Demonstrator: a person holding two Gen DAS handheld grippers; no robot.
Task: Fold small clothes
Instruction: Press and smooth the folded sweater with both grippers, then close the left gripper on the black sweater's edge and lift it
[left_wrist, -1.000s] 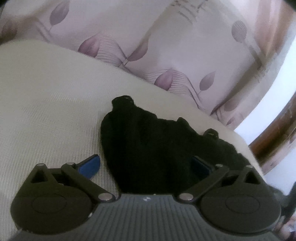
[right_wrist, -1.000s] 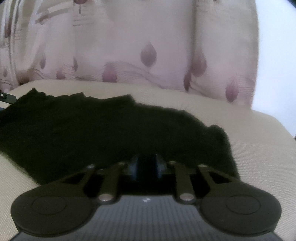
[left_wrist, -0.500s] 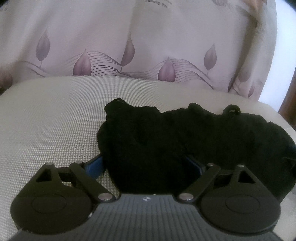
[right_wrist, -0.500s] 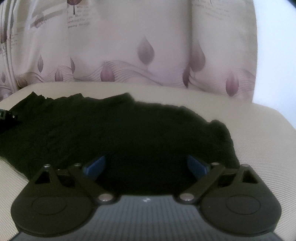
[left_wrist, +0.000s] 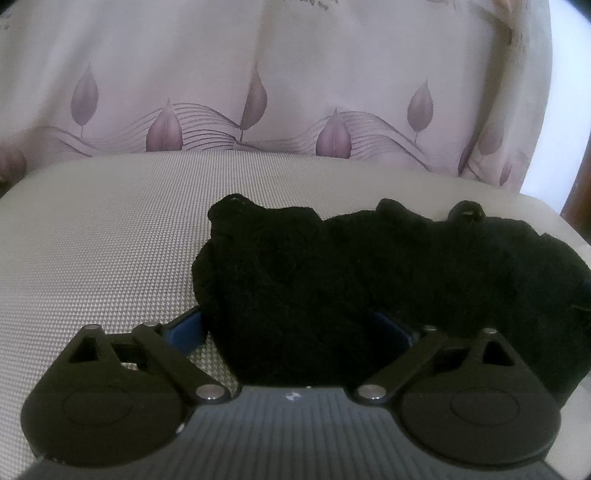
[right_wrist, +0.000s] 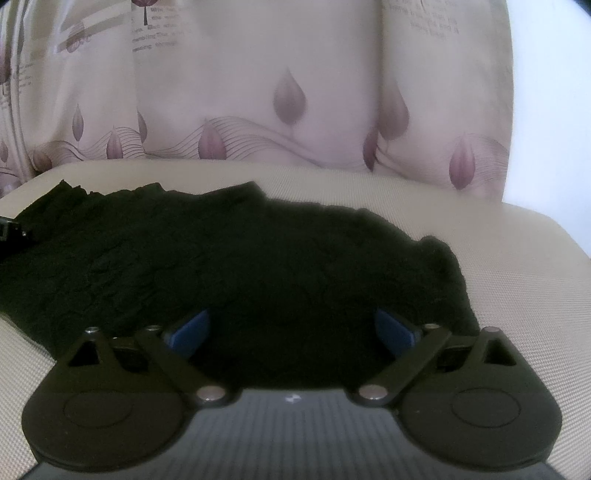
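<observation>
Left claw (left_wrist: 295, 328) spread, black garment (left_wrist: 369, 277) lying crosswise, long axis left-right

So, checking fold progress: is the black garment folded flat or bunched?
Bunched: the garment lies crumpled and uneven on the cushion; no clean fold shows.

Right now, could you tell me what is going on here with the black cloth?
A person holds a gripper in each hand over a small black garment that lies crumpled on a beige cushion. The left gripper is open at one end of it. The right gripper has just been opening and now stands open, with cloth between its fingers but not pinched. No fold shows yet.
</observation>
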